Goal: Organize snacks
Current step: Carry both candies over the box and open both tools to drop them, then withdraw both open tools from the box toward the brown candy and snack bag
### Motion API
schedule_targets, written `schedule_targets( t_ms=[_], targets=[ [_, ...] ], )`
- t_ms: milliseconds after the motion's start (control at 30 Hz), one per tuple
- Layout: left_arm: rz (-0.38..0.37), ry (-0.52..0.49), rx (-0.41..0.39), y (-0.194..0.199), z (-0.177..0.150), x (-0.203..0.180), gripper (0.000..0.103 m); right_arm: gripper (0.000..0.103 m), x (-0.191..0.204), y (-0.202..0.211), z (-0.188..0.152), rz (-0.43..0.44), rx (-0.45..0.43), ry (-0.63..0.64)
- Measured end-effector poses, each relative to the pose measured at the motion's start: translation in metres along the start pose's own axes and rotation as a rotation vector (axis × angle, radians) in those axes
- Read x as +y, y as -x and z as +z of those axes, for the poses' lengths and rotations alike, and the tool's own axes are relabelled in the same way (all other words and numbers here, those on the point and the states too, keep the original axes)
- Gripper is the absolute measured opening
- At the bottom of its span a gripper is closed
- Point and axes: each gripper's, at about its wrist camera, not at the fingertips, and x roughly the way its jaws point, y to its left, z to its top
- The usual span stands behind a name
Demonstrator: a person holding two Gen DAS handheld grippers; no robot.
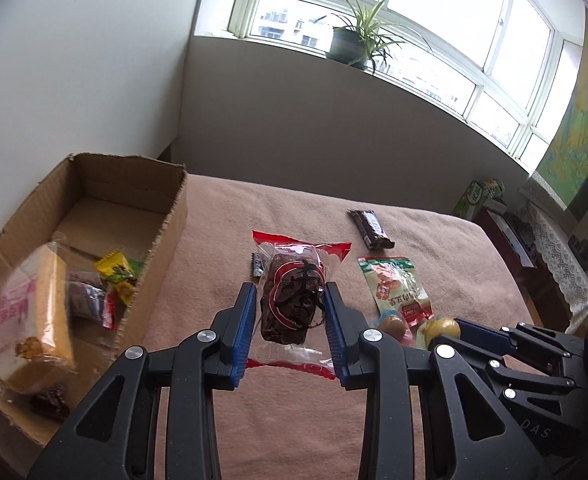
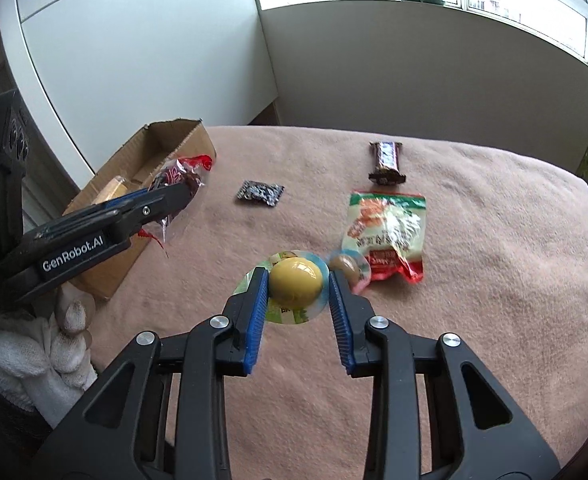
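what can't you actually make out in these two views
- Cardboard box: in the right wrist view the left gripper and its dark date cake pack hide most of the inside.
- Brown round snack: blurred, half behind the right gripper finger.
- Small black sachet: print too small; in the left wrist view the pack covers it.

Yellow ball (image 2: 295, 282), pink blanket (image 2: 474, 320), blue fingers (image 2: 254, 320).

Box (image 1: 166, 236) left on blanket (image 1: 254, 420) (snack packets (image 1: 398, 288) right)
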Motion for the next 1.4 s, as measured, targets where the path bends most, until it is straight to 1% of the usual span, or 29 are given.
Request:
schedule_targets(
  t_ms=[100, 333, 567, 767, 933, 1033, 1067, 1100, 1167, 1233, 1400],
  targets=[
    [0.026, 0.023, -0.029, 0.011, 0.006, 0.015, 0.032, 0.032, 0.016, -0.004, 0.02, 0.029, -0.027, 0.02],
    [0.101, 0.093, -0.083, 0.032, 0.016, 0.06, 0.032, 0.032, 0.065, -0.021, 0.062, 0.119, -0.057, 0.077],
    [0.18, 0.165, -0.117, 0.044, 0.021, 0.103, 0.032, 0.032, 0.117, -0.049, 0.096, 0.213, -0.052, 0.13],
    [0.227, 0.209, -0.111, 0.044, 0.022, 0.13, 0.032, 0.032, 0.148, -0.083, 0.107, 0.235, -0.003, 0.166],
    [0.251, 0.225, -0.107, 0.043, 0.025, 0.139, 0.032, 0.032, 0.158, -0.105, 0.11, 0.222, 0.024, 0.169],
    [0.256, 0.245, -0.102, 0.043, 0.026, 0.145, 0.033, 0.035, 0.159, -0.108, 0.109, 0.22, 0.035, 0.173],
    [0.258, 0.254, -0.099, 0.042, 0.027, 0.147, 0.034, 0.038, 0.159, -0.109, 0.109, 0.217, 0.037, 0.177],
    [0.256, 0.262, -0.095, 0.041, 0.027, 0.148, 0.034, 0.048, 0.159, -0.109, 0.11, 0.219, 0.037, 0.18],
    [0.261, 0.268, -0.094, 0.04, 0.027, 0.147, 0.04, 0.059, 0.157, -0.108, 0.111, 0.219, 0.022, 0.18],
    [0.262, 0.267, -0.098, 0.039, 0.03, 0.146, 0.046, 0.059, 0.154, -0.104, 0.111, 0.225, 0.018, 0.174],
    [0.256, 0.258, -0.112, 0.04, 0.032, 0.14, 0.046, 0.06, 0.144, -0.098, 0.113, 0.221, 0.009, 0.166]
  ],
)
